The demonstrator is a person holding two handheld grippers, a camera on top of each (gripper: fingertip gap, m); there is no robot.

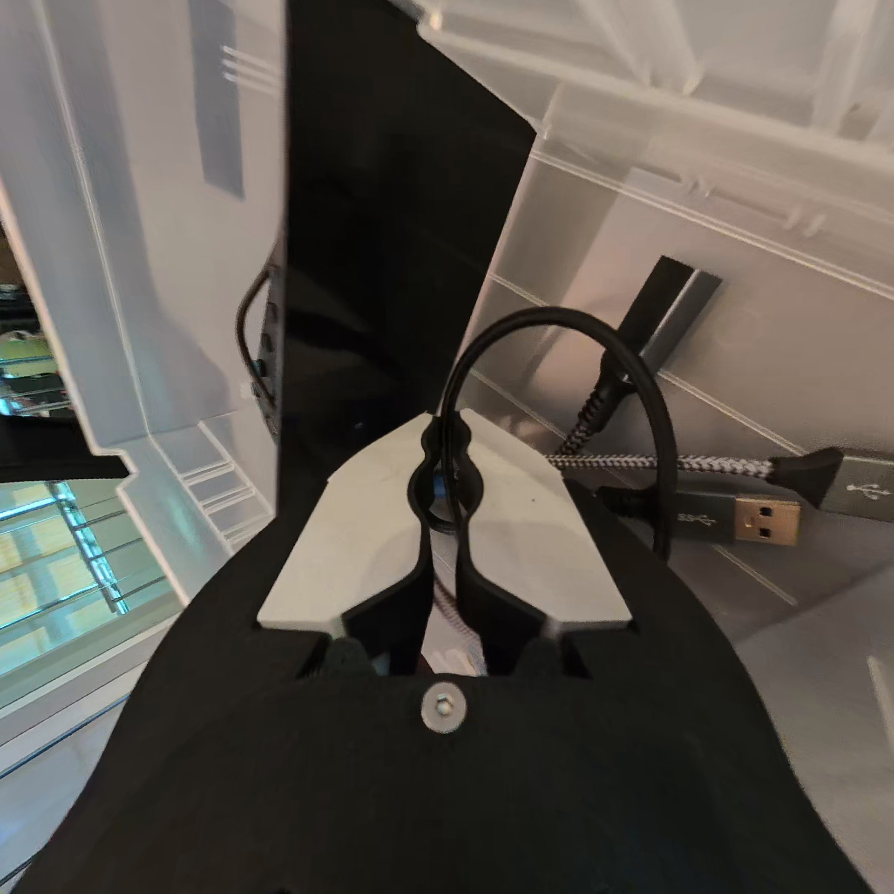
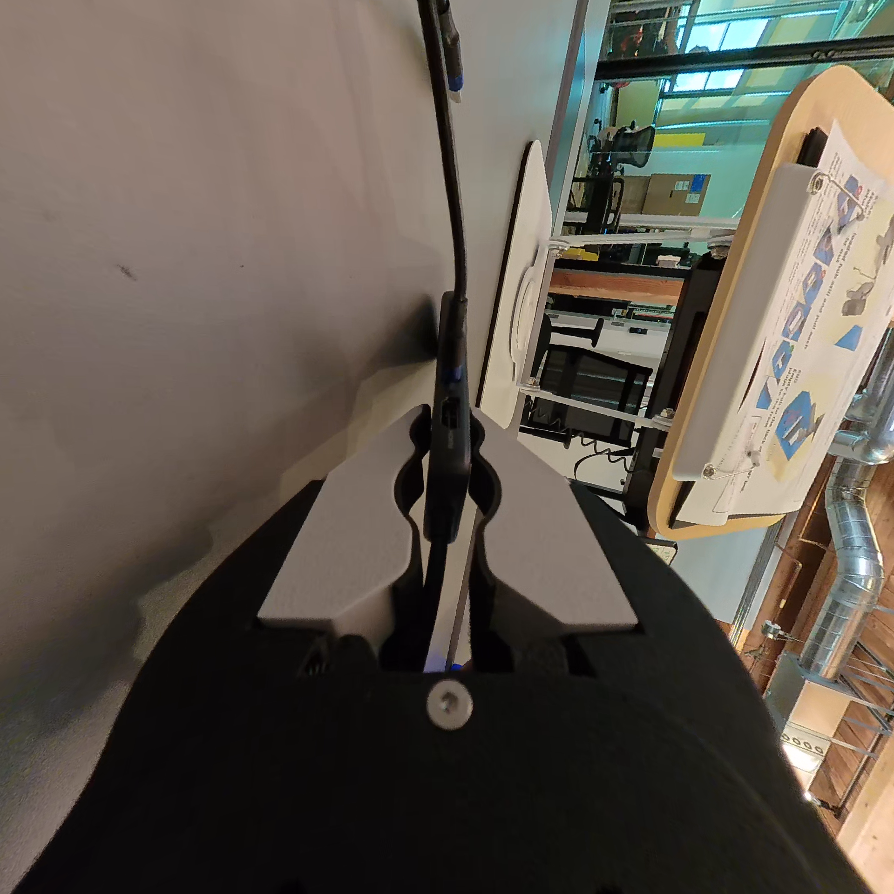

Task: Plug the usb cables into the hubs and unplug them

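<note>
In the left wrist view my left gripper (image 1: 447, 422) is shut on a thin black cable (image 1: 556, 313). The cable rises from the fingertips, loops over and drops to the right. Two grey USB plugs (image 1: 754, 522) on braided cables (image 1: 629, 463) lie just right of it, and a grey hub (image 1: 677, 309) stands farther back. In the right wrist view my right gripper (image 2: 450, 413) is shut on a slim black hub (image 2: 449, 435) held edge-on over a white table (image 2: 193, 242). The hub's black cable (image 2: 452, 193) runs away from its far end. A loose plug with a blue tip (image 2: 452, 82) lies at the top.
A clear plastic bin (image 1: 725, 193) encloses the left gripper, and a tall black panel (image 1: 387, 242) stands just behind its fingertips. In the right wrist view a white board (image 2: 525, 290) and a wooden board carrying a white box (image 2: 774, 338) stand to the right.
</note>
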